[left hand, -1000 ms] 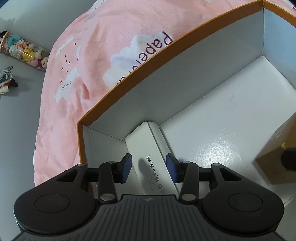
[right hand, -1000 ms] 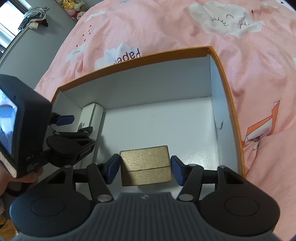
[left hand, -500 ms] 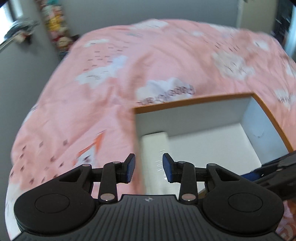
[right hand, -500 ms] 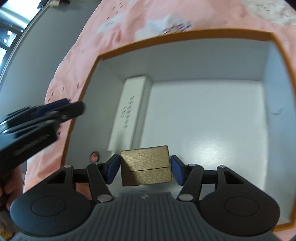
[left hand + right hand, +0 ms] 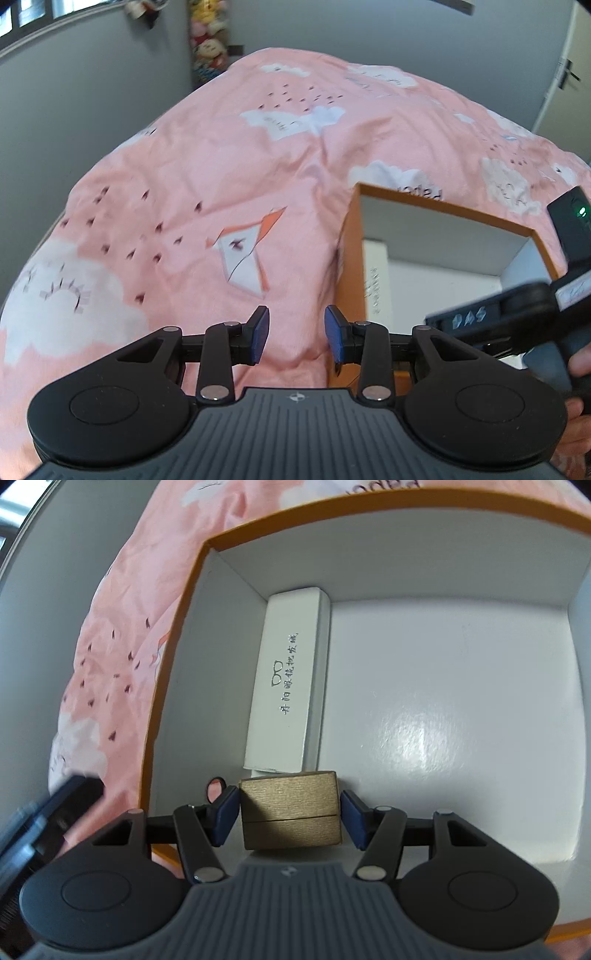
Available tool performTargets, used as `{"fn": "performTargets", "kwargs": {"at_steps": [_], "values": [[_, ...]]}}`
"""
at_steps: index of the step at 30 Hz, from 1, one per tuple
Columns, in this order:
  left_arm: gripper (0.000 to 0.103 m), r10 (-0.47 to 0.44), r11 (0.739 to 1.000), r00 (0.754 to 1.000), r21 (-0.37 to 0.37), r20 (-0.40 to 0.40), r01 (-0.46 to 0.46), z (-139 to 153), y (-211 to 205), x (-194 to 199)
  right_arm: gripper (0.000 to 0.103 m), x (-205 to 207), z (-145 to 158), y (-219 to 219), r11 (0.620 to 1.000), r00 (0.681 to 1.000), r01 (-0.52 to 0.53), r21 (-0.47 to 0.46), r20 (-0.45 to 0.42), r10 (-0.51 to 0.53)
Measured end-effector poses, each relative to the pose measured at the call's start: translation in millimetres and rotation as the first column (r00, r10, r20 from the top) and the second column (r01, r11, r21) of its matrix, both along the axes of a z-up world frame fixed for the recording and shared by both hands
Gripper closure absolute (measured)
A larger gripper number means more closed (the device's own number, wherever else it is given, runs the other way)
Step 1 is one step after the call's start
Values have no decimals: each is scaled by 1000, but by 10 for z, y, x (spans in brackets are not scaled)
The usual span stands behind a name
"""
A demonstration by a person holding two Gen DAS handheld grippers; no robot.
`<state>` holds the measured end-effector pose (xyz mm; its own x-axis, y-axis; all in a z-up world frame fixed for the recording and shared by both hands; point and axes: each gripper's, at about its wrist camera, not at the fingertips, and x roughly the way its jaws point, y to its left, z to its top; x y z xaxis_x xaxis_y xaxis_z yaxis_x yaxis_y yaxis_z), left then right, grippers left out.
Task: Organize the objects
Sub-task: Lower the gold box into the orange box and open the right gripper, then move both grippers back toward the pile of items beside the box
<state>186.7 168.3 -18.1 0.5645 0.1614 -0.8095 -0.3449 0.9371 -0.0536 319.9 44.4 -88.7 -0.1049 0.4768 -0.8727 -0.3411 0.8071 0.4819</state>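
Observation:
An orange cardboard box (image 5: 207, 546) with white inner walls sits open on the bed. A long white glasses box (image 5: 288, 683) lies along its left wall, also seen in the left wrist view (image 5: 375, 280). My right gripper (image 5: 290, 808) is inside the orange box, shut on a small gold box (image 5: 290, 801) that hangs just in front of the white box's near end. My left gripper (image 5: 296, 332) is outside, above the duvet to the left of the orange box's wall (image 5: 349, 266). It stands open with nothing between its blue pads.
The pink cloud-print duvet (image 5: 221, 166) covers the whole bed. Grey walls (image 5: 92, 92) rise behind it, with plush toys (image 5: 207, 40) in a far corner. The right half of the orange box's floor (image 5: 461, 720) is bare. A hand (image 5: 580, 362) holds the right gripper's handle.
My left gripper let go of the white box, came up out of the orange box and swung left over the duvet. My right gripper carried the gold box left toward the white box.

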Motion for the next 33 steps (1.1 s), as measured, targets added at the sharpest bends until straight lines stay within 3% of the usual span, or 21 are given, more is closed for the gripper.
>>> {"fn": "performTargets", "kwargs": {"at_steps": [2,4,10,13,14,16,18,24,27,33], "values": [[61,11,1000,1000,-19,2,-11,-30,2,-58,51,9,-52,-3,999,997,21,47,-69,-17],[61,18,999,1000,-36,2,-18,-56,-16,-114,51,8,-121,37,997,990,32,71,-136,-22],[61,40,999,999,-10,9,-40,-75,-128,-268,51,-75,-84,0,997,993,31,71,-112,-23],[61,64,998,997,-26,31,-63,-70,-203,-339,54,-101,31,-75,996,999,36,77,-43,-33],[61,59,998,998,-31,35,-58,-68,-238,-357,58,-98,53,-81,996,999,35,82,-23,-33],[61,40,999,999,-34,34,-39,-71,-312,-392,77,-90,52,-64,996,1000,28,80,-2,-28],[61,23,999,999,-29,28,-22,-78,-383,-419,83,-87,2,-20,997,1000,21,76,6,-22],[61,6,1000,1000,-21,17,-5,-91,-506,-526,83,-175,18,14,998,998,-7,60,66,3],[61,2,1000,999,-28,34,-1,-59,-562,-599,88,-291,168,-37,997,989,-46,55,145,37],[61,-47,997,997,-53,61,51,6,-690,-730,80,-755,688,-428,989,911,-94,113,410,40]]}}
